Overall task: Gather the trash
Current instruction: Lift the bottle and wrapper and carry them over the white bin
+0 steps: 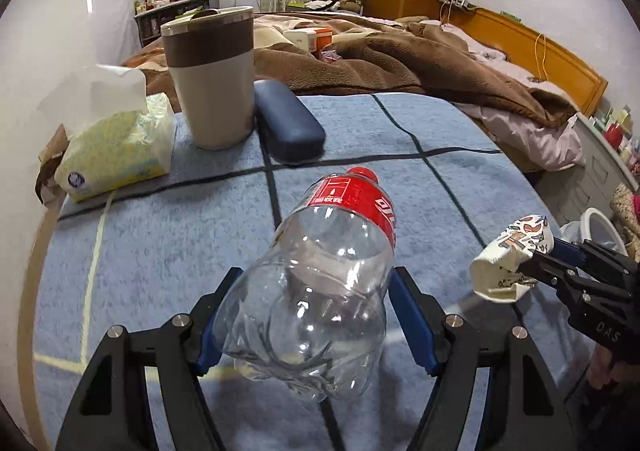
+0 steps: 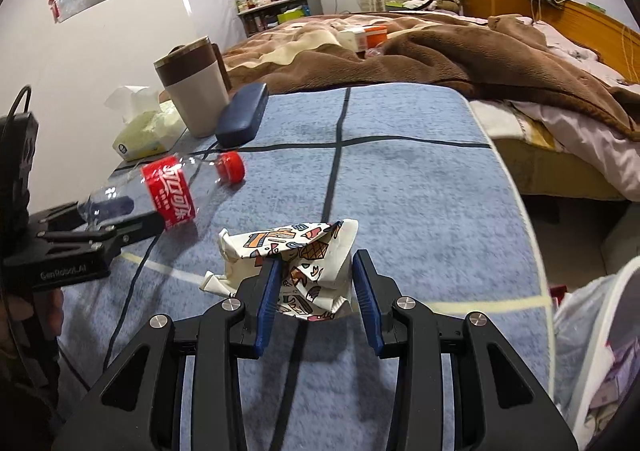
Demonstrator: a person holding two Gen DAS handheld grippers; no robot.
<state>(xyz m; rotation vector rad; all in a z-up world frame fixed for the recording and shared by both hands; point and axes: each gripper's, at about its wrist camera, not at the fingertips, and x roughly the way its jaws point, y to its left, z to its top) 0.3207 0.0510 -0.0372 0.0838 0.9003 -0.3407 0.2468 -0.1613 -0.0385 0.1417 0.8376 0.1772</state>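
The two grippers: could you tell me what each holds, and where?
Left gripper: the plastic bottle, at its base end. Right gripper: the crumpled paper cup, across its middle.

A tumbler (image 1: 211,79) stands between a tissue pack (image 1: 116,147) and a blue case (image 1: 289,121) on the checked cloth (image 1: 420,123).

Desk (image 1: 152,251) centre: bottle (image 1: 320,291) between left gripper (image 1: 312,315) jaws, cap toward 12. Crumpled wrapper (image 2: 296,271) in right gripper (image 2: 316,291), at bottle's 3 o'clock. Tissue pack (image 1: 116,151) at 10, cup (image 1: 212,79) at 11, case (image 1: 288,123) just beside cup. Bed (image 1: 380,59) behind desk. Bin (image 2: 592,351) at 4.
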